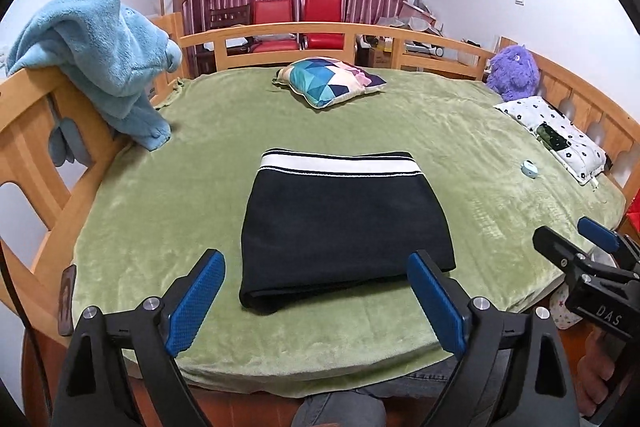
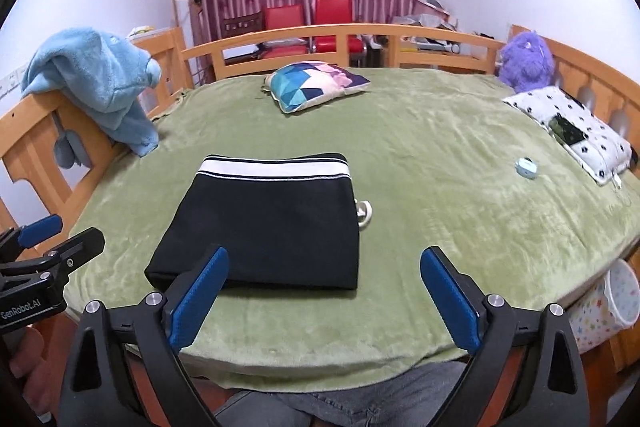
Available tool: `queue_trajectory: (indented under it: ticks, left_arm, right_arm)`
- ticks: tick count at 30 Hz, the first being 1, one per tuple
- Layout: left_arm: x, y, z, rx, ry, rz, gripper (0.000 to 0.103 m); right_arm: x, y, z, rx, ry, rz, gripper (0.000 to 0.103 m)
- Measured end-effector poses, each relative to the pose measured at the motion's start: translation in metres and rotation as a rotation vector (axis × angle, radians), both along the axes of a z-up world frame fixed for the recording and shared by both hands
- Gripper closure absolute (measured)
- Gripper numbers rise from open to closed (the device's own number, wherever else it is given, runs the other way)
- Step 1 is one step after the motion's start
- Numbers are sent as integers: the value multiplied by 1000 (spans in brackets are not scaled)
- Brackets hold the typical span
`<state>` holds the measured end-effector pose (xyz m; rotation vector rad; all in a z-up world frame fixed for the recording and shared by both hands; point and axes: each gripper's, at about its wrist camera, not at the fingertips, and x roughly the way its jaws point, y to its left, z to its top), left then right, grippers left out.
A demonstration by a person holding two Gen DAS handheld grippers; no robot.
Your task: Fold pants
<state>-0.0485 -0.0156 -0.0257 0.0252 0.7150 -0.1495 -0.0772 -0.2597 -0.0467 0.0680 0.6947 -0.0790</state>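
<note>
The black pants (image 1: 344,227) lie folded into a compact rectangle on the green blanket (image 1: 460,155), white waistband at the far side. They also show in the right wrist view (image 2: 272,227), with a white drawstring end (image 2: 365,213) poking out at their right edge. My left gripper (image 1: 316,267) is open and empty, held above the near edge of the pants. My right gripper (image 2: 324,263) is open and empty, near the pants' front right corner. Each gripper shows at the edge of the other's view.
A wooden rail (image 1: 280,31) rings the bed. A blue plush towel (image 1: 100,59) hangs on the left rail. A patterned cushion (image 1: 328,81), purple plush toy (image 1: 514,67), white floral pillow (image 1: 560,137) and small blue round object (image 1: 529,169) lie on the blanket.
</note>
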Motion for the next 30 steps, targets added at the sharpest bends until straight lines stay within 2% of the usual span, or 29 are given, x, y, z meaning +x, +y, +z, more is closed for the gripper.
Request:
queue_trajectory:
  ticks: [12,30]
  left_arm:
    - [-14,1,3,-4,-17,23,10]
    - [-21,-2,6,-1,-34,40,10]
  right_arm:
    - [-21,3,14,-47,-34,-23,7]
    - [-29,4,18,-30,-41,-23,7]
